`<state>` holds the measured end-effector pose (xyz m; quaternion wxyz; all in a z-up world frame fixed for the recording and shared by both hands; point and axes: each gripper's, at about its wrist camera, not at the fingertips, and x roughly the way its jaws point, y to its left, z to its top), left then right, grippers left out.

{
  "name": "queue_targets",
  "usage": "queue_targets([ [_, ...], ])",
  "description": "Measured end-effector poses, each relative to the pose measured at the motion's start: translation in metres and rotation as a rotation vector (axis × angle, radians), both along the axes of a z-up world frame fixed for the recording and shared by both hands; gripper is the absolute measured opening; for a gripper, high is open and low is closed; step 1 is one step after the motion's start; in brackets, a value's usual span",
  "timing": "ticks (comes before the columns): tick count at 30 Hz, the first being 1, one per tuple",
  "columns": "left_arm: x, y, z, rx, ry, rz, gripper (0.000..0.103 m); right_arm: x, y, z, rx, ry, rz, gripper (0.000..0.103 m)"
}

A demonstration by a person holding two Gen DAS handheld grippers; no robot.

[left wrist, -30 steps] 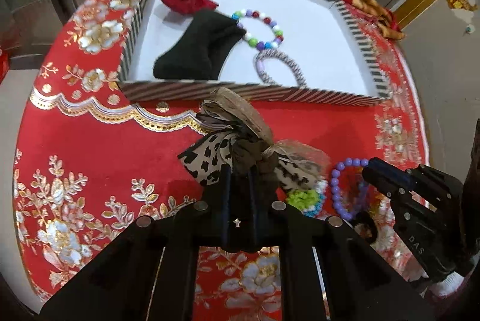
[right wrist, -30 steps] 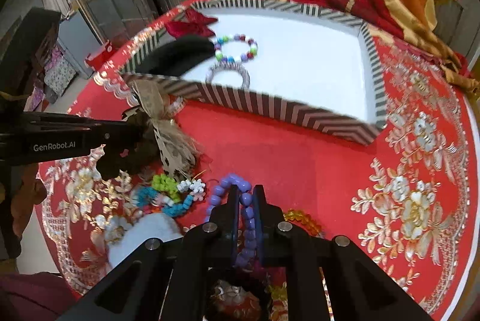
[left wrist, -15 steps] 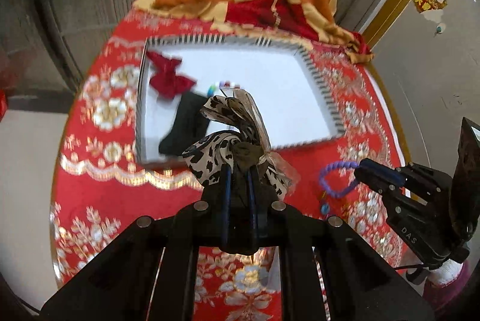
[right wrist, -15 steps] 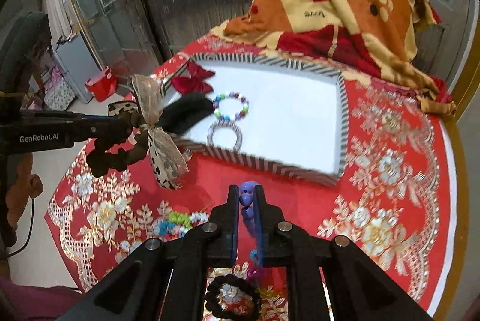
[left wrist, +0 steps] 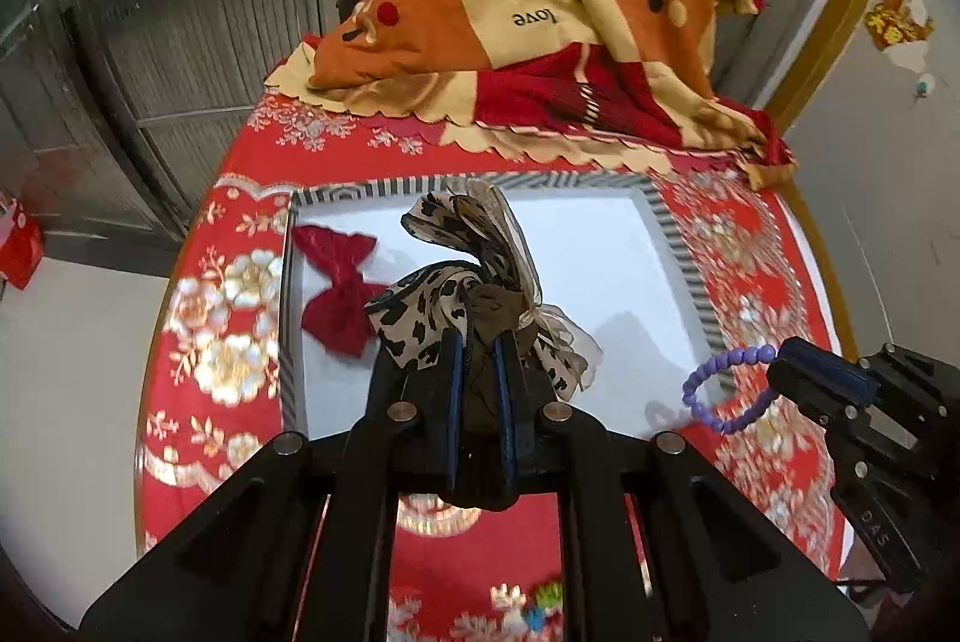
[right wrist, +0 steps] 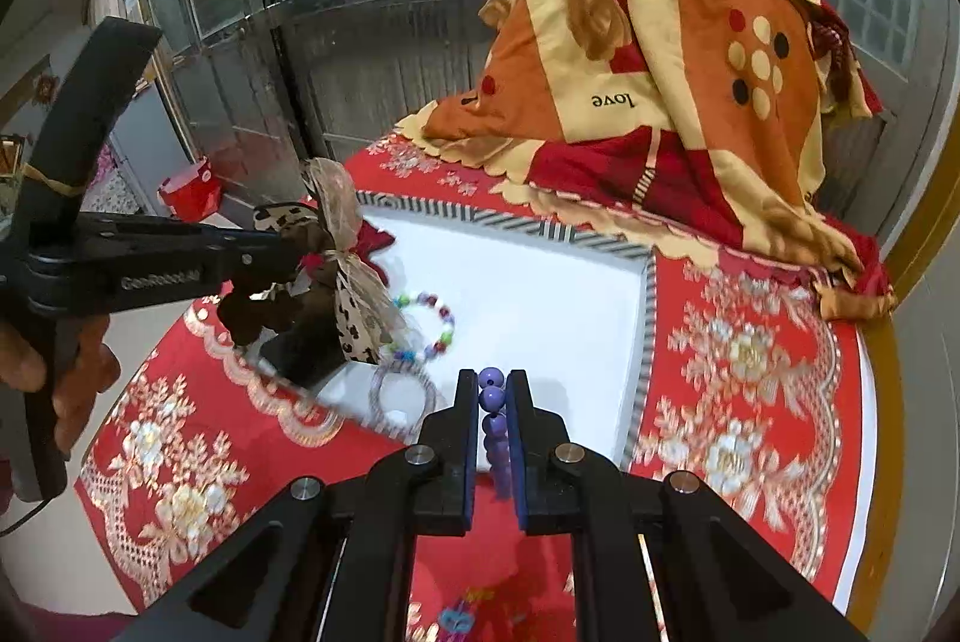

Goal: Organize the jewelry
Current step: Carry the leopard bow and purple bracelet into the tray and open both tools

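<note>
My left gripper (left wrist: 478,342) is shut on a leopard-print hair bow (left wrist: 456,276) and holds it in the air over the white tray (left wrist: 606,270) with the striped rim. The bow also shows in the right wrist view (right wrist: 342,270). My right gripper (right wrist: 492,390) is shut on a purple bead bracelet (right wrist: 493,414), held above the tray's near edge; the bracelet also shows in the left wrist view (left wrist: 720,390). In the tray lie a red bow (left wrist: 336,288), a black pouch (right wrist: 306,348), a multicoloured bead bracelet (right wrist: 429,324) and a silver bangle (right wrist: 399,393).
The tray stands on a round table with a red floral cloth (right wrist: 750,402). A folded orange and red blanket (right wrist: 660,102) is piled at the table's far side. More small jewelry (left wrist: 540,600) lies on the cloth near me. Metal doors stand behind.
Both grippers have risen and moved forward with their loads. The leopard bow and the purple bracelet now hang over the tray instead of the cloth in front of it.
</note>
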<state>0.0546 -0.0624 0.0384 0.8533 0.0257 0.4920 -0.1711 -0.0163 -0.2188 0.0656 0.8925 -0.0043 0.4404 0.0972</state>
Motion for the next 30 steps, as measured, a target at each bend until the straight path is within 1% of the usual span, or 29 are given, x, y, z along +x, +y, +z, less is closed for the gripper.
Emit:
queue_targets([
  [8, 0.047, -0.011, -0.019, 0.024, 0.007, 0.036, 0.009, 0.054, 0.012, -0.019, 0.006, 0.033, 0.042, 0.008],
  [11, 0.062, -0.014, -0.028, 0.019, 0.027, 0.046, 0.009, 0.074, 0.015, -0.029, 0.018, 0.049, 0.059, 0.008],
  [15, 0.082, -0.019, -0.043, 0.0, 0.057, 0.054, 0.009, 0.099, 0.017, -0.047, 0.063, 0.083, 0.072, 0.008],
  [18, 0.096, -0.02, -0.057, -0.014, 0.086, 0.071, 0.009, 0.116, 0.016, -0.063, 0.069, 0.109, 0.077, 0.008],
  [24, 0.112, -0.019, -0.077, -0.003, 0.121, 0.102, 0.009, 0.14, -0.001, -0.091, 0.081, 0.156, 0.044, 0.008],
  [30, 0.117, -0.021, -0.089, 0.027, 0.13, 0.106, 0.009, 0.149, -0.02, -0.11, 0.073, 0.18, -0.013, 0.008],
])
